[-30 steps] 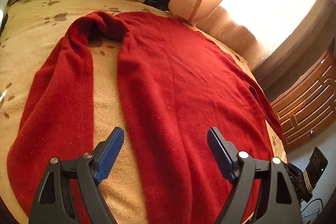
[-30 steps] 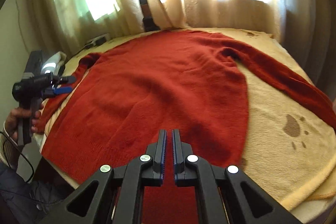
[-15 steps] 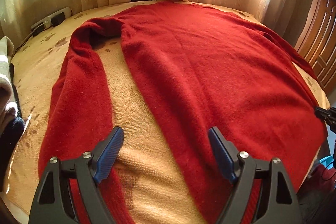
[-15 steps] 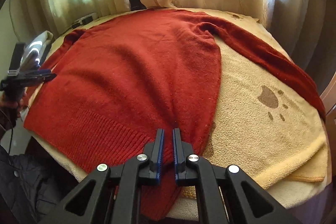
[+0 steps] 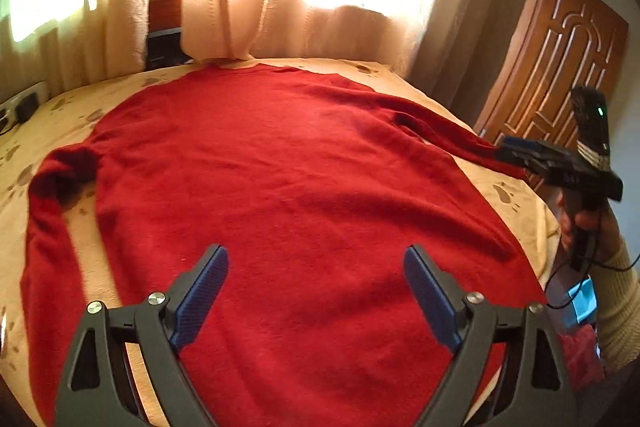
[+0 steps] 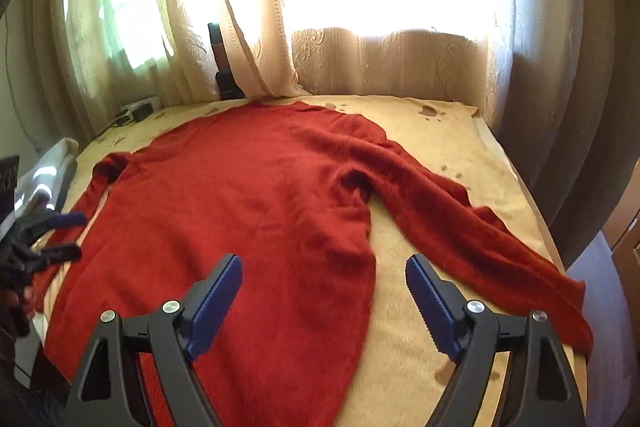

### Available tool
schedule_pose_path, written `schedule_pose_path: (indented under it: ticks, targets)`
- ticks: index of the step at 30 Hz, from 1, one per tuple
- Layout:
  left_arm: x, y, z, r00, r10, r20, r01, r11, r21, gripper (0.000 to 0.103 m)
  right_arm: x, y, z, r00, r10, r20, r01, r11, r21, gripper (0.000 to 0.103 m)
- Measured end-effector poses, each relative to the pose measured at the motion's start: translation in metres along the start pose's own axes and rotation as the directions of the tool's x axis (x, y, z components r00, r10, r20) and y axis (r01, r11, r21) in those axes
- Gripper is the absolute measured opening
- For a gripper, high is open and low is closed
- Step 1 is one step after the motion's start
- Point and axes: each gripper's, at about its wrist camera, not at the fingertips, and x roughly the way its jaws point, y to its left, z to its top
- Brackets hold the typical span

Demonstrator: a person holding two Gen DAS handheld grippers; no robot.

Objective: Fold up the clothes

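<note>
A red knitted sweater (image 5: 288, 195) lies spread flat on a tan blanket (image 5: 512, 195), also seen in the right wrist view (image 6: 248, 211). Its sleeves run down each side: one at the left (image 5: 44, 251), one at the right (image 6: 472, 239). My left gripper (image 5: 316, 291) is open and empty, hovering above the sweater's lower body. My right gripper (image 6: 324, 299) is open and empty, above the sweater's right side edge and the blanket (image 6: 404, 311). The right gripper also shows at the right edge of the left wrist view (image 5: 520, 151), the left gripper at the left edge of the right wrist view (image 6: 60, 235).
Cream curtains (image 6: 248, 11) hang behind the bed against bright windows. A power strip (image 6: 136, 109) lies at the far left corner. A dark speaker (image 5: 164, 23) stands behind the curtain. A wooden door (image 5: 560, 67) is at the right. The blanket's front edge drops off near me.
My right gripper has opened and let go of the sweater's hem; it was shut before. My left gripper has swung right, from above the left sleeve to above the sweater's body.
</note>
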Motion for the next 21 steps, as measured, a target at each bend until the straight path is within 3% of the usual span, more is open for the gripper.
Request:
schedule_pose_path:
  ticks: [2, 3, 6, 7, 9, 10, 11, 15, 17, 19, 21]
  targets:
    - [0.015, -0.004, 0.008, 0.999, -0.020, -0.035, 0.020, 1.000, -0.008, 0.092, 0.019, -0.011, 0.020, 0.996, 0.093, -0.016, -0.092, 0.994, 0.061, 0.086]
    - [0.021, -0.001, 0.014, 0.998, -0.037, -0.046, 0.035, 0.999, -0.024, 0.092, 0.031, -0.020, 0.028, 0.984, 0.178, -0.033, -0.173, 0.978, 0.119, 0.086]
    - [0.033, 0.019, 0.036, 0.999, -0.031, -0.039, 0.029, 0.998, -0.063, 0.092, 0.079, -0.042, 0.047, 0.895, 0.442, -0.056, -0.399, 0.852, 0.339, 0.086]
    - [0.038, 0.027, 0.046, 0.999, -0.017, -0.036, 0.014, 0.997, -0.075, 0.092, 0.097, -0.048, 0.052, 0.867, 0.495, -0.058, -0.434, 0.807, 0.401, 0.086]
    - [0.054, 0.045, 0.067, 0.999, 0.004, -0.037, -0.008, 0.993, -0.114, 0.092, 0.126, -0.064, 0.058, 0.845, 0.532, -0.051, -0.436, 0.742, 0.510, 0.086]
    - [0.062, 0.054, 0.076, 0.999, 0.017, -0.042, -0.023, 0.991, -0.134, 0.092, 0.140, -0.071, 0.063, 0.848, 0.527, -0.055, -0.414, 0.724, 0.551, 0.086]
    - [0.071, 0.063, 0.085, 0.998, 0.037, -0.048, -0.044, 0.987, -0.156, 0.092, 0.150, -0.078, 0.064, 0.866, 0.497, -0.061, -0.376, 0.725, 0.577, 0.086]
    - [0.108, 0.107, 0.107, 0.987, 0.133, -0.087, -0.149, 0.966, -0.212, 0.092, 0.171, -0.104, 0.073, 0.940, 0.331, -0.085, -0.219, 0.772, 0.597, 0.086]
    - [0.126, 0.128, 0.111, 0.973, 0.201, -0.116, -0.223, 0.948, -0.227, 0.092, 0.173, -0.118, 0.078, 0.968, 0.240, -0.070, -0.155, 0.795, 0.587, 0.086]
    - [0.142, 0.152, 0.111, 0.953, 0.261, -0.151, -0.293, 0.921, -0.255, 0.092, 0.176, -0.136, 0.082, 0.979, 0.197, -0.051, -0.127, 0.790, 0.600, 0.085]
    - [0.138, 0.163, 0.109, 0.960, 0.266, -0.088, -0.280, 0.925, -0.257, 0.093, 0.181, -0.150, 0.085, 0.981, 0.192, -0.037, -0.129, 0.778, 0.615, 0.085]
